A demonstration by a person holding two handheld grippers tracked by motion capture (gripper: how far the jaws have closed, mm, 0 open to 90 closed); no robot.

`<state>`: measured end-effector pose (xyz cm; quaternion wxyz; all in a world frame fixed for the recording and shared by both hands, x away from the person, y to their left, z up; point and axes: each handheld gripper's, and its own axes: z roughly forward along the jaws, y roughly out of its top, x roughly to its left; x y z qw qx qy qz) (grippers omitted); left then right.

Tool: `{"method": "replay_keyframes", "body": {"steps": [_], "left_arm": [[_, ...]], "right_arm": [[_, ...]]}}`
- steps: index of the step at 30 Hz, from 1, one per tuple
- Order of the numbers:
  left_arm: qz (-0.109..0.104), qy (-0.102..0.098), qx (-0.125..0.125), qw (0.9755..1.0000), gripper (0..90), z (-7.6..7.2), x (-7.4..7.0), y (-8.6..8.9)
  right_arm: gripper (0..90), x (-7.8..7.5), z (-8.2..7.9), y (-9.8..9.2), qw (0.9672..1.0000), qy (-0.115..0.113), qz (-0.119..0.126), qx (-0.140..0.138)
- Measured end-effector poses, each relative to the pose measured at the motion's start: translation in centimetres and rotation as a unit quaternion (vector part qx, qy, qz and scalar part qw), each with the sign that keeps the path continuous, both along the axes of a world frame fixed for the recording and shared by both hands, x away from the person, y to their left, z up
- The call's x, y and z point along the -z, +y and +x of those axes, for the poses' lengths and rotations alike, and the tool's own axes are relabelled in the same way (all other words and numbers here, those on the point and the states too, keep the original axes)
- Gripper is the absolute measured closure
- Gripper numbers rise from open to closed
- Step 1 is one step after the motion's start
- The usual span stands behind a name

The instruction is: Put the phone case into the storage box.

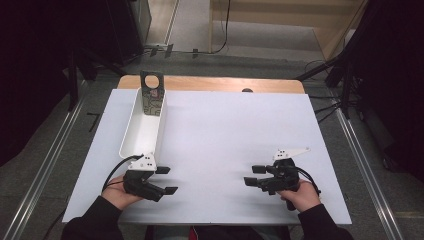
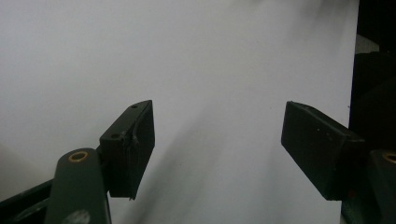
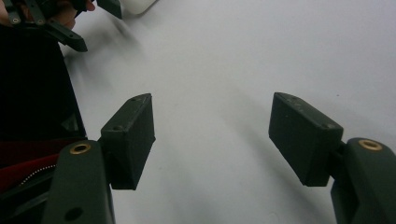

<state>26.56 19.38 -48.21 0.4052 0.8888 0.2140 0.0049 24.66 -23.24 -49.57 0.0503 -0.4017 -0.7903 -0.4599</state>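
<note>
A long white tray lies along the left side of the white table top. A dark perforated flat part leans in the tray's far end. My left gripper is held near the front left, just below the tray's near end, jaws open and pointing right, nothing between them. My right gripper is held near the front right, open, pointing left toward the other. In the left gripper view the open gripper faces bare white surface. The right gripper view shows my open gripper and the left gripper far off.
The wooden table edge shows beyond the white sheet. Grey floor with metal rails flanks both sides. Dark stands and cables sit at the back right. The person's dark sleeves enter from the bottom.
</note>
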Motion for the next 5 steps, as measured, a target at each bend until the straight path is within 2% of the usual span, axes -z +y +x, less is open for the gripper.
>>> {"method": "replay_keyframes", "body": {"steps": [5], "left_arm": [[-0.006,0.001,0.002,1.0000,25.5,-0.04,-0.02,-0.01]], "right_arm": [[30.2,0.02,-0.02,0.06,1.0000,0.002,-0.001,-0.002]]}}
